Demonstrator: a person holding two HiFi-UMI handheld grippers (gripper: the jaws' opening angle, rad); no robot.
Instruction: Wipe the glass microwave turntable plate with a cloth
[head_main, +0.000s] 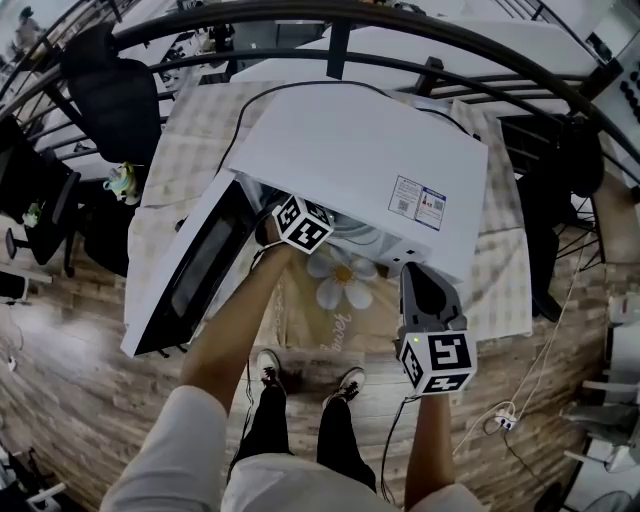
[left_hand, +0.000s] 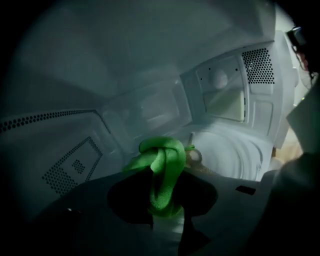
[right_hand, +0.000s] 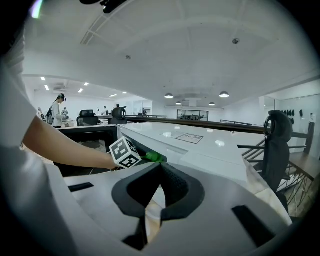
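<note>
The white microwave (head_main: 360, 150) stands on the table with its door (head_main: 195, 268) swung open to the left. My left gripper reaches into the cavity; only its marker cube (head_main: 303, 222) shows in the head view. Inside, the left gripper (left_hand: 162, 197) is shut on a bunched green cloth (left_hand: 162, 167), held just above the near-left edge of the glass turntable plate (left_hand: 232, 152). My right gripper (right_hand: 160, 168) is shut on nothing and hangs outside, in front of the microwave's right side (head_main: 418, 280). From there I see the left cube (right_hand: 126, 152) and a bit of green cloth (right_hand: 155, 157).
A checked tablecloth (head_main: 505, 280) covers the table, and a flower-print mat (head_main: 343, 275) lies in front of the microwave. A curved black railing (head_main: 420, 60) runs behind. A black chair (head_main: 110, 95) stands at the far left. A cable and plug (head_main: 505, 422) lie on the wooden floor.
</note>
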